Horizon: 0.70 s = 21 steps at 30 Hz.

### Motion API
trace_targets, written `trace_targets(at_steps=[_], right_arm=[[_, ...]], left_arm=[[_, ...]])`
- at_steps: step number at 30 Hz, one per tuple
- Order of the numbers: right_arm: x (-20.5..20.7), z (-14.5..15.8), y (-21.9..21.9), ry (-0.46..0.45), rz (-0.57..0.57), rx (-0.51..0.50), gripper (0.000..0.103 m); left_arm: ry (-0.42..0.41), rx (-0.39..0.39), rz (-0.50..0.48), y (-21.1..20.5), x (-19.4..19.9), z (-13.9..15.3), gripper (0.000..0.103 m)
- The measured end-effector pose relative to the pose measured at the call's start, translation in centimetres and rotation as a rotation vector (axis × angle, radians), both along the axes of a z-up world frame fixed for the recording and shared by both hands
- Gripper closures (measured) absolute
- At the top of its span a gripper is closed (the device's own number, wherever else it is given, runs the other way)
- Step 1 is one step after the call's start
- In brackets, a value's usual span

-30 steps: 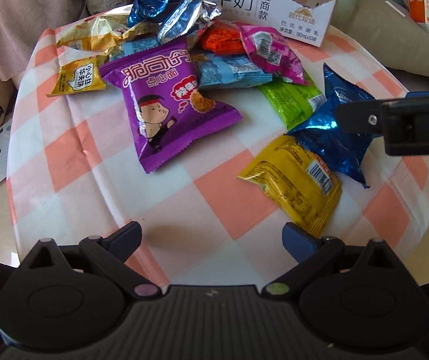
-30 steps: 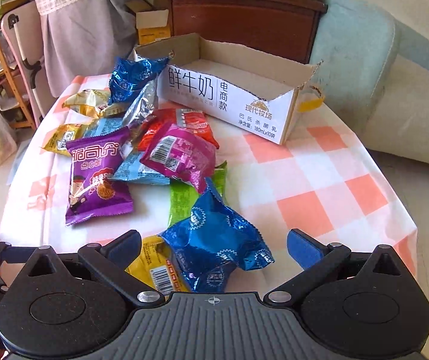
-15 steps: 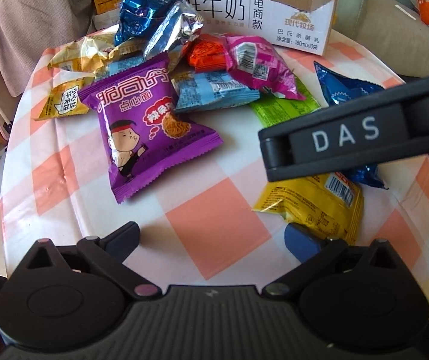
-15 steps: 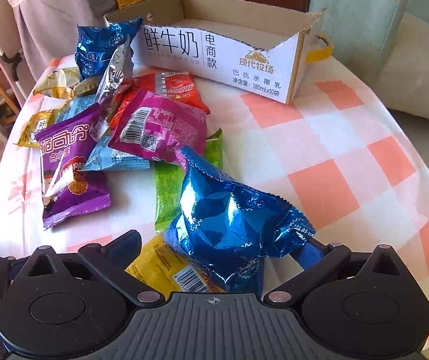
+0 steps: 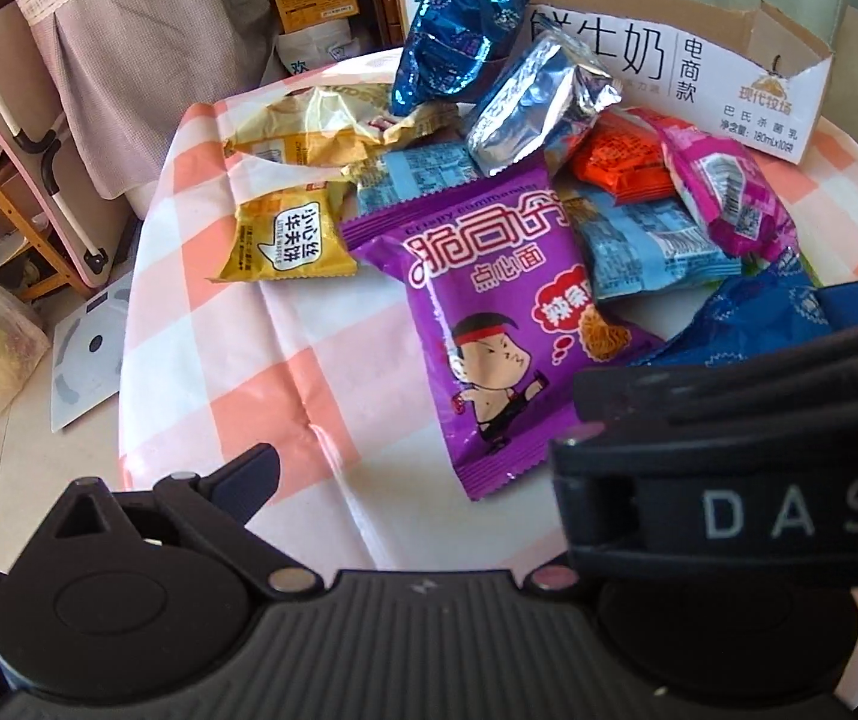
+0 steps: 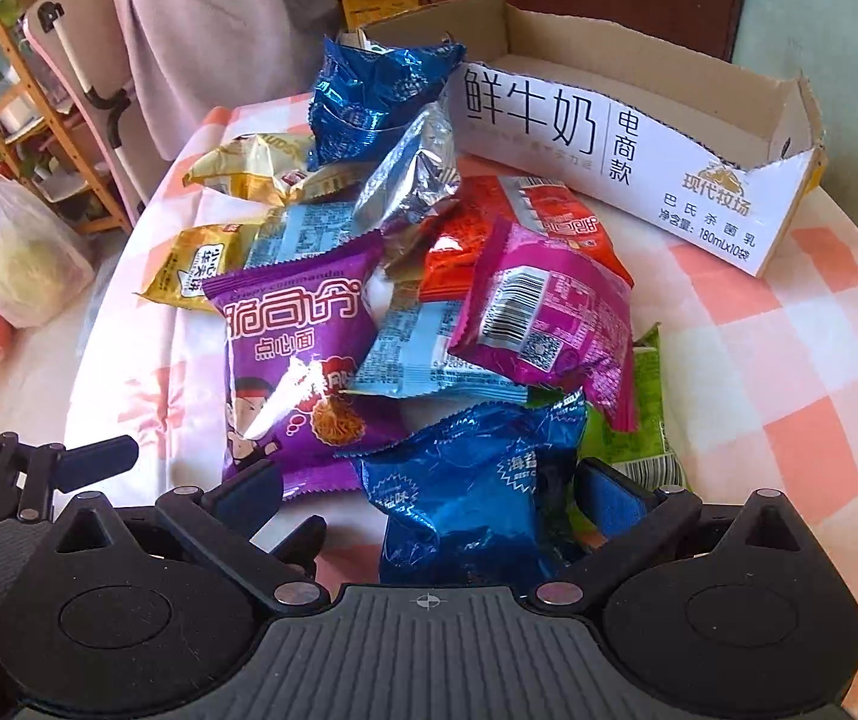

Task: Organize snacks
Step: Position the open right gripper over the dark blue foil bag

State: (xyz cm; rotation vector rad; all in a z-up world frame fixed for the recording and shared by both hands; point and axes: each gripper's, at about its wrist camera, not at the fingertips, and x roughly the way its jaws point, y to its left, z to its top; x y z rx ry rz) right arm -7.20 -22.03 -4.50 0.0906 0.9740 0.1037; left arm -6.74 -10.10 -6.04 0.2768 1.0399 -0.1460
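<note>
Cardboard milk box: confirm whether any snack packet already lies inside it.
No: the right wrist view shows the open cardboard milk box with a bare brown interior, while the snack packets lie outside on the checked tablecloth.

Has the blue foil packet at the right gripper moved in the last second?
Yes. The blue foil packet has left the yellow packet and been carried toward the milk box; it now overlaps the purple packet.

A heap of snack packets is spread on the checked cloth in front of an open, empty cardboard box (image 6: 639, 138) printed with black characters. A purple noodle packet (image 6: 297, 354) lies flat at the near left, overlapped by a light blue packet (image 6: 423, 354), on which a magenta packet (image 6: 549, 324) and an orange-red one (image 6: 525, 222) are piled. A crumpled blue foil bag (image 6: 471, 498) is tilted up nearest the camera, and a second blue foil bag (image 6: 369, 96) and a silver one (image 6: 411, 180) are propped against the box.
</note>
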Motion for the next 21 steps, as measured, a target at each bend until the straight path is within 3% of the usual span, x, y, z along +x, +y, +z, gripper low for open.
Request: trace_targets(at_steps=[11, 16, 21], right_arm=[[-0.6, 3.0, 1.4, -0.088, 0.009, -0.042, 0.0], [-1.6, 4.8, 1.1, -0.16, -0.041, -0.092, 0.0], [-2.7, 6.5, 0.1, -0.216, -0.144, -0.053, 0.0]], left_arm=[[0.013, 0.141, -0.138, 0.9, 0.6, 2.4, 0.001], [0.029, 0.146, -0.177, 1.3, 0.7, 3.6, 0.001], [0.037, 0.141, -0.169, 2.1, 1.2, 4.6, 0.001]])
